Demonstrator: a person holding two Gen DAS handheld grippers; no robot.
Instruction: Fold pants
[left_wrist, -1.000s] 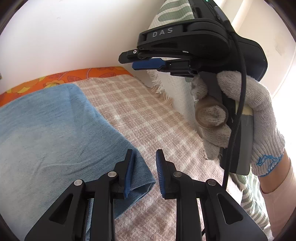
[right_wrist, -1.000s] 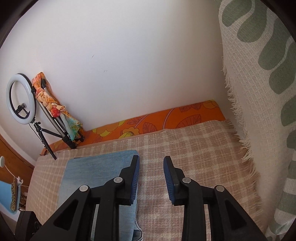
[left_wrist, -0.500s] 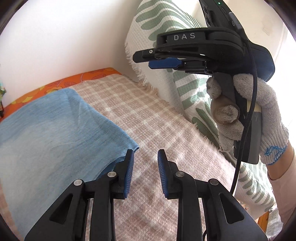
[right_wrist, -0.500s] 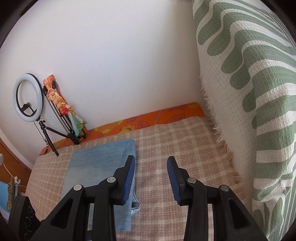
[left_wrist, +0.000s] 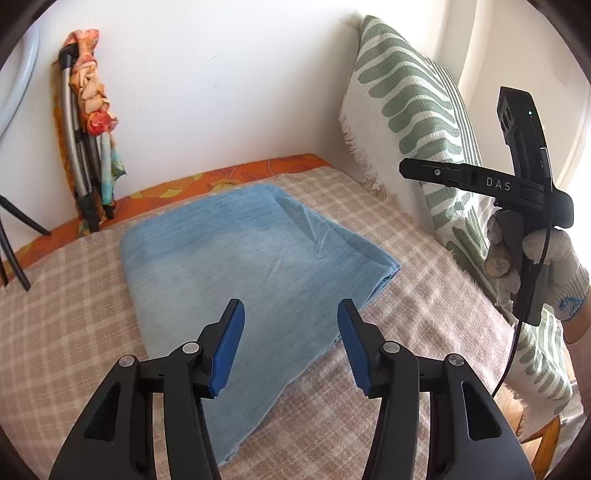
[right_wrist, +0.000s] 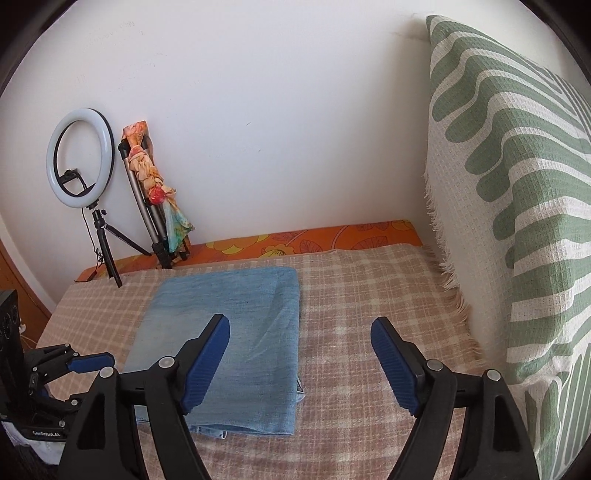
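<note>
The light blue denim pants (left_wrist: 236, 266) lie folded into a flat rectangle on the checked bed cover (left_wrist: 424, 295); they also show in the right wrist view (right_wrist: 236, 332). My left gripper (left_wrist: 291, 343) is open and empty, held above the pants' near edge. My right gripper (right_wrist: 299, 362) is open wide and empty, above the pants' right edge. The right gripper's body, in a gloved hand, shows at the right of the left wrist view (left_wrist: 517, 192). The left gripper shows low at the left of the right wrist view (right_wrist: 62, 365).
A green-and-white patterned cushion (right_wrist: 517, 184) stands along the right side. A ring light on a tripod (right_wrist: 79, 155) and a folded tripod wrapped in coloured cloth (right_wrist: 151, 192) lean on the white wall at the back left. An orange floral sheet (right_wrist: 295, 240) edges the bed.
Both grippers have drawn back and up from the pants and opened wider. The whole folded pants are in view now.
</note>
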